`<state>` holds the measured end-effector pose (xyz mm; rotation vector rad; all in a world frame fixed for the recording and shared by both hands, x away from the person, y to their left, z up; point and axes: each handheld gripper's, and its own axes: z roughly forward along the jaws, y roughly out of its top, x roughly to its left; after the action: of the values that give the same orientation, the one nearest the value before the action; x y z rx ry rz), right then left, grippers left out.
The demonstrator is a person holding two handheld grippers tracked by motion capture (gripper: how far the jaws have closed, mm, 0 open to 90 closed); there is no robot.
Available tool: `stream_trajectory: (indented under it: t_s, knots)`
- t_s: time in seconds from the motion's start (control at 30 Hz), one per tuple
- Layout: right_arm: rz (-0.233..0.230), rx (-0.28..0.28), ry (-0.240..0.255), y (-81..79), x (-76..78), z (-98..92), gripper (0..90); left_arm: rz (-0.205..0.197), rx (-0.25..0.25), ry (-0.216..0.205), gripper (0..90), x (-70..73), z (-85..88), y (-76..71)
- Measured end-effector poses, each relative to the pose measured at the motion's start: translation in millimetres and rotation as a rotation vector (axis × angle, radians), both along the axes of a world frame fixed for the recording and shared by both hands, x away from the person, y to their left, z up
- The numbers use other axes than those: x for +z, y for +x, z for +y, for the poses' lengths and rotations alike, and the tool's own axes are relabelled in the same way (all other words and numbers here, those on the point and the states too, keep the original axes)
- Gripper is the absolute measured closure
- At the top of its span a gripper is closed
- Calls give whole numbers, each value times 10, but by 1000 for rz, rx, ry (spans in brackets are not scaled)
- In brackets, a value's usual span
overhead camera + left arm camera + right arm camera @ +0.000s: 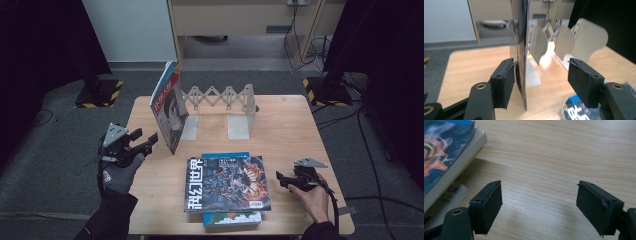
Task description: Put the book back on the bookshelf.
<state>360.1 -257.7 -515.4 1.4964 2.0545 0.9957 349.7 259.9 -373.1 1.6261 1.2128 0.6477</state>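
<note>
A magazine [169, 107] with a face on its cover stands upright at the left end of a white folding book rack [220, 97]. My left gripper [145, 140] is at its lower left edge, open. In the left gripper view the magazine's edge [522, 50] rises between the jaws, close against the left pad [504, 82] and far from the right pad. The gripper [541, 70] is not pressing on it. A stack of magazines [227, 182] lies flat at the front middle. My right gripper [280, 179] rests open just right of that stack [446, 147], low over bare wood [539, 192].
The wooden table [290, 125] has bare room at its right and far left. The rack's white end plates [589, 37] stand behind the upright magazine. Black stands with striped bases [97, 92] and cables [300, 40] are on the floor beyond the table.
</note>
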Motion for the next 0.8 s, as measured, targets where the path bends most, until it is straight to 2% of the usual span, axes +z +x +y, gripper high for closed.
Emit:
stream_trajectory:
  t_s: [0.03, 0.3, 0.4, 0.8]
  knots:
    - [0, 0, 0, 0, 0, 0, 214, 0, 0, 0, 371, 0, 0, 0]
    - [-38, 22, 44, -53, 102, 41, 235, 81, -34, 22, 360, -373, -110, -5]
    - [-53, 36, 68, -78, 153, 67, 255, 111, -62, 16, 355, -480, -161, 0]
    - [-58, 95, 107, -137, 288, 207, 265, 166, -117, 49, 321, -776, -343, -11]
